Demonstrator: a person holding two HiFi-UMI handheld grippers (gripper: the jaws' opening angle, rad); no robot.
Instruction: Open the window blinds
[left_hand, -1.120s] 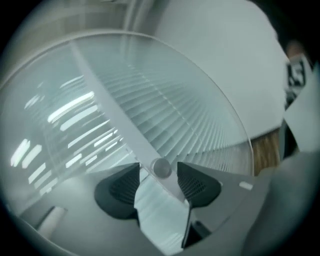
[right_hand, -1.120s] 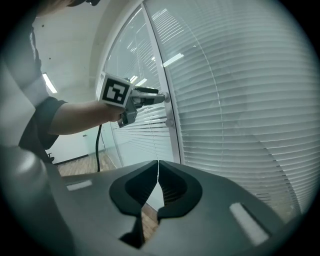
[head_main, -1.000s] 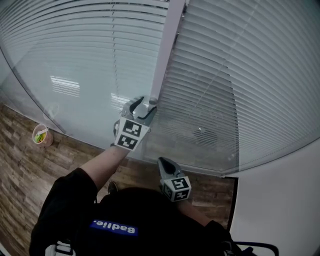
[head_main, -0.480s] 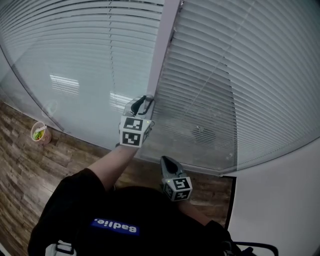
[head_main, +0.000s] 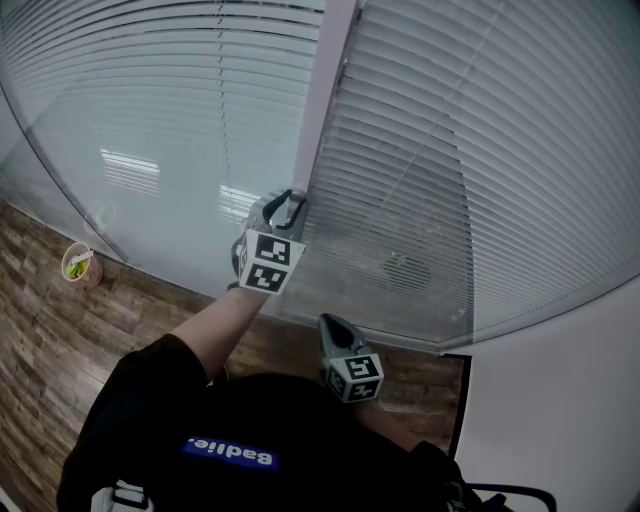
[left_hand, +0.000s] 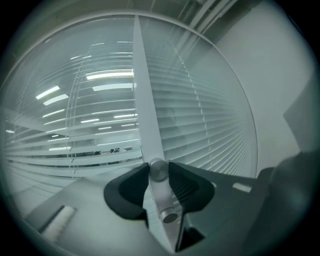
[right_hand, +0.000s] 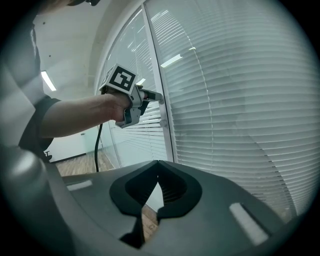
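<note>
Closed slatted blinds (head_main: 450, 150) hang behind glass on both sides of a pale upright frame post (head_main: 325, 100). A round metal knob (left_hand: 159, 171) sticks out of that post (left_hand: 145, 100), with a second metal stub (left_hand: 169, 216) lower down. My left gripper (head_main: 290, 202) points level at the post, and its jaws are closing with the knob (right_hand: 161, 99) between them, both pads touching it. In the right gripper view the left gripper (right_hand: 150, 96) is side-on against the post. My right gripper (head_main: 328, 322) hangs lower and nearer me, shut and empty (right_hand: 159, 162).
A cup with green contents (head_main: 80, 267) stands on the wood floor (head_main: 60, 340) at the left, near the glass. A white wall (head_main: 570, 400) runs along the right. A dark cable (right_hand: 97, 145) hangs from the left gripper.
The left gripper's jaws have drawn in from wide apart onto the knob, and its marker cube has tilted slightly. The right gripper has stayed where it was.
</note>
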